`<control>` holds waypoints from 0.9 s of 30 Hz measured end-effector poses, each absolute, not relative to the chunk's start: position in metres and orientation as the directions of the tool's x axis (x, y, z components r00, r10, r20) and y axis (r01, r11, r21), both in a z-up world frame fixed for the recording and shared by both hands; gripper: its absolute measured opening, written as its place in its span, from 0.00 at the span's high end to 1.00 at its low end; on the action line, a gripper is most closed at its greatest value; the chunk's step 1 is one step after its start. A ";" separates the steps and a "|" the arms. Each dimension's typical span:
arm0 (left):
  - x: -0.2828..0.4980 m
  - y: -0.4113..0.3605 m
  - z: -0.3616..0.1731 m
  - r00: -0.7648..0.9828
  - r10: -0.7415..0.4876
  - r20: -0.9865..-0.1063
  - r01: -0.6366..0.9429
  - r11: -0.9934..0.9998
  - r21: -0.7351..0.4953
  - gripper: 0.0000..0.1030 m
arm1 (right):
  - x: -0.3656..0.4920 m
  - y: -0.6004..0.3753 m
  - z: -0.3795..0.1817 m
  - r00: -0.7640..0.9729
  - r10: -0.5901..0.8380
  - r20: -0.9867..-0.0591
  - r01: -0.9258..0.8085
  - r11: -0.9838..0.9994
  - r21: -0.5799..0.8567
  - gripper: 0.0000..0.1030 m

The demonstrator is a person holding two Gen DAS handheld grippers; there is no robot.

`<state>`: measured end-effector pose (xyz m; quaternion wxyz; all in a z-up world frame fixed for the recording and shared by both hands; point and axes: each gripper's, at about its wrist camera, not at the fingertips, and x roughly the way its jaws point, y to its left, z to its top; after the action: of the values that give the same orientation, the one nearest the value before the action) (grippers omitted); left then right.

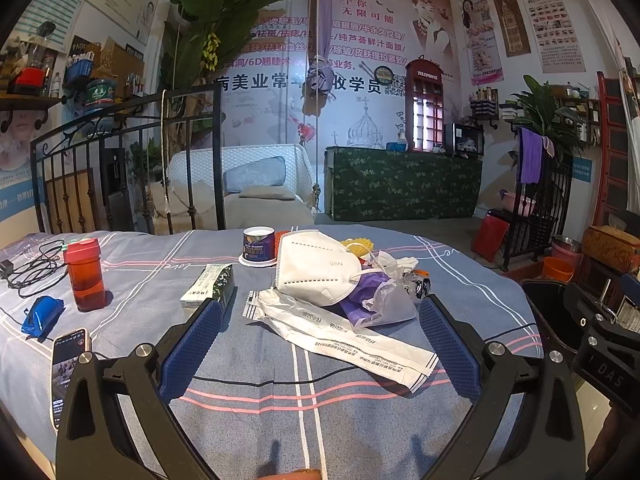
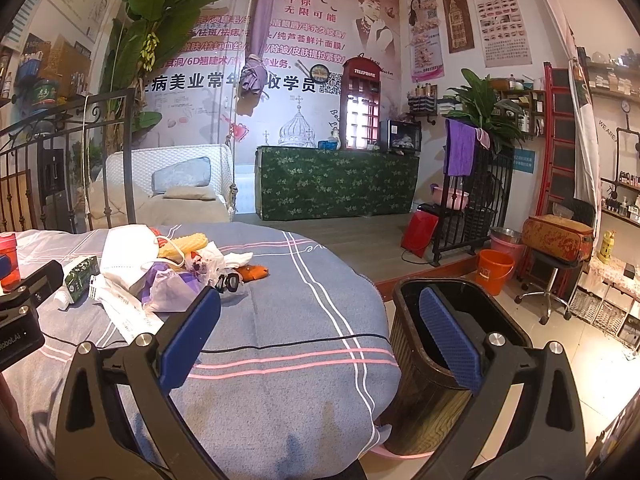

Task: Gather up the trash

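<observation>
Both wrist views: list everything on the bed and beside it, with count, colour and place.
N95 mask: one, white, atop trash pile.
Long wrapper: one, white, front of pile.
Plastic bag: one, clear, over purple scrap.
Carton: one, green-white, left of pile.
Can: one, dark blue, behind pile.
Bottle: one, red, left.
Phone: one, near-left edge.
Bin: one, dark, floor, right of bed.
Left tool: open.
Right tool: open.

Back wall: printed salon mural [image 1: 320,40] with Chinese lettering. Green floral-draped counter [image 1: 404,184] below, red telephone-booth cabinet [image 1: 425,106] at its right end (lit inside). Banana plant [image 1: 216,20] left; white wicker swing seat [image 1: 240,184]; tiled floor [image 2: 560,344].
</observation>
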<state>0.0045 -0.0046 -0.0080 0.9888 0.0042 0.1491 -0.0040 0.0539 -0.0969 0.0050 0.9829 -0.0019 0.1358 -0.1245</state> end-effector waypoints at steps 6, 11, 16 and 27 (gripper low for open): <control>0.005 -0.005 -0.008 0.955 -0.007 -0.296 0.010 1.000 0.007 0.05 | 0.054 -0.097 0.005 0.932 -0.246 -0.267 0.244 0.969 -0.038 0.05; 0.005 -0.005 -0.008 0.955 -0.007 -0.297 0.010 1.000 0.006 0.05 | 0.054 -0.097 0.005 0.932 -0.245 -0.265 0.243 0.969 -0.040 0.05; 0.005 -0.005 -0.009 0.955 -0.007 -0.296 0.010 1.000 0.006 0.05 | 0.053 -0.097 0.004 0.931 -0.243 -0.271 0.243 0.969 -0.037 0.05; 0.005 -0.006 -0.010 0.952 -0.010 -0.304 0.012 1.000 0.005 0.05 | 0.055 -0.097 0.004 0.928 -0.236 -0.288 0.235 0.971 -0.041 0.05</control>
<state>0.0054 -0.0062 -0.0102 0.9880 0.0032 0.1540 -0.0056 0.0552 -0.0972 0.0038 0.9818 -0.0028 0.1472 -0.1200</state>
